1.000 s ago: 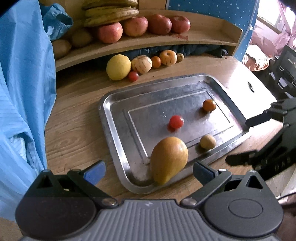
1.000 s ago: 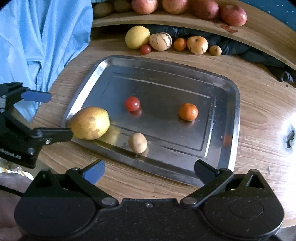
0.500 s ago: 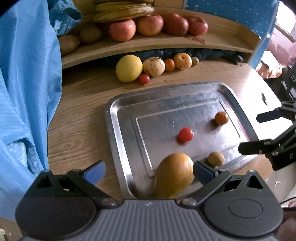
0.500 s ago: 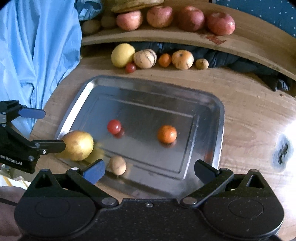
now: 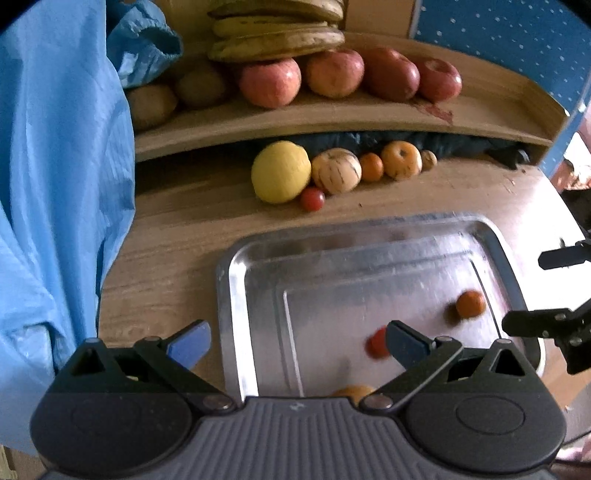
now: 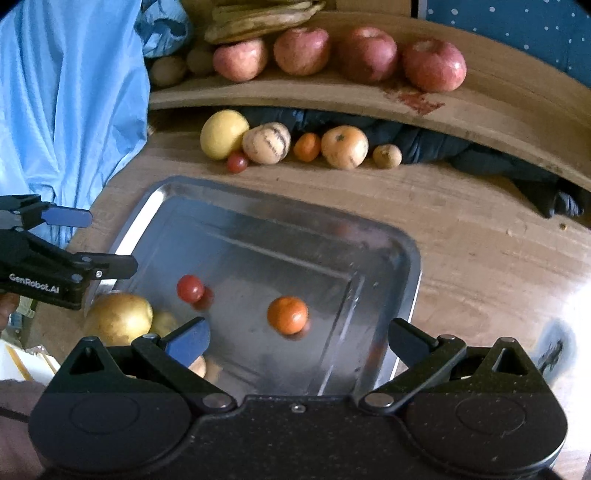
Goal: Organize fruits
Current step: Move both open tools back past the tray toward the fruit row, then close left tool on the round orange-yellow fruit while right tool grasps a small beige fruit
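**On the wooden table: both grippers empty over the tray**

Over the near edge of the metal tray (image 6: 406, 258) hang both tools. Left gripper (image 5: 295, 339): jaws wide apart, nothing between them. Right gripper (image 6: 299, 336): jaws wide apart too, empty.

Tray holds 4 fruits. Pear (image 6: 118, 317) at the near-left corner, just below the left gripper and almost hidden under its body in the left view; long axis can't be read from here. Small brown fruit (image 6: 197, 365) just beside it, half hidden behind the right gripper's blue pad. Cherry tomato (image 6: 190, 288) mid-tray. Small orange (image 6: 287, 314) straight ahead of the right gripper, between its fingers' lines but not within them.

Key relation: loose fruits lie forward of both tools, in a row against the dark cloth (image 6: 424, 144) under the shelf (image 6: 332, 96). From the left: yellow round fruit (image 6: 223, 133), second cherry tomato (image 6: 237, 162), striped pale fruit (image 6: 266, 142), second small orange (image 6: 307, 147), orange-tan fruit (image 6: 344, 146), small brown one (image 6: 386, 156). Left end sits nearer the left gripper, right end nearer the right, by my judgement.

Textures: tray polished, likely slick, so round fruit may roll. Tomatoes glossy; yellow fruit matte, dimpled. Apples (image 6: 434, 64) and bananas (image 6: 258, 18) rest on the shelf. Blue fabric (image 6: 74, 92) hangs at left.
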A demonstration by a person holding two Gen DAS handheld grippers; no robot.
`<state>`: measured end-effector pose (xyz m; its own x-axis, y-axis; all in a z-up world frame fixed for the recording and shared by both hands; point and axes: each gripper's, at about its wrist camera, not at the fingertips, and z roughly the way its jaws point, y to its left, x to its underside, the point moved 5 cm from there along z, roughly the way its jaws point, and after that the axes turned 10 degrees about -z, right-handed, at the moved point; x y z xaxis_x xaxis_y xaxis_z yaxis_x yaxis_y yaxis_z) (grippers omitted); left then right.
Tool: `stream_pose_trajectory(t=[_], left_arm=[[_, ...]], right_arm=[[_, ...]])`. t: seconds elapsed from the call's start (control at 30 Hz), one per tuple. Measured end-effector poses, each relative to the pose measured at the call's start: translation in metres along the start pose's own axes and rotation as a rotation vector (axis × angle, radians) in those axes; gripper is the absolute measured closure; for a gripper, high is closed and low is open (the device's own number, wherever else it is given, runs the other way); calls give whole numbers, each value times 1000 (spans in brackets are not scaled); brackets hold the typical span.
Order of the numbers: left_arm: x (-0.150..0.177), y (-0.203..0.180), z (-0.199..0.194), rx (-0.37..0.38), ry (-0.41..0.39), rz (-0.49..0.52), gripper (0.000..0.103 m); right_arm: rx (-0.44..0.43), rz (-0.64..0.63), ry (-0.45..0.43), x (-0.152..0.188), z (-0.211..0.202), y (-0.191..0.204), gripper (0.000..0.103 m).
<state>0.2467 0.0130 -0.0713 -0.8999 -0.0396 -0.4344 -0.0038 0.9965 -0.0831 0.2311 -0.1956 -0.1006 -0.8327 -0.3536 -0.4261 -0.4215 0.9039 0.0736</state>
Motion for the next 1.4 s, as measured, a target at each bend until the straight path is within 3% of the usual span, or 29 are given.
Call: stream_pose_trajectory(t=[0.33, 0.77, 1.17, 1.4], left_arm=[[-22, -29, 15, -12, -18, -52, 0], [-38, -70, 38, -15, -7, -8, 0], [-58, -126, 58, -36, -113, 225, 0], [-75, -141, 73, -28, -155, 293, 1]], right_arm=[[9, -23, -26, -14, 8, -36, 1], [28, -62, -76, -37, 14, -90, 1], [30, -81, -113, -67, 34, -129, 1], [-3, 7, -128, -86, 48, -145, 6]])
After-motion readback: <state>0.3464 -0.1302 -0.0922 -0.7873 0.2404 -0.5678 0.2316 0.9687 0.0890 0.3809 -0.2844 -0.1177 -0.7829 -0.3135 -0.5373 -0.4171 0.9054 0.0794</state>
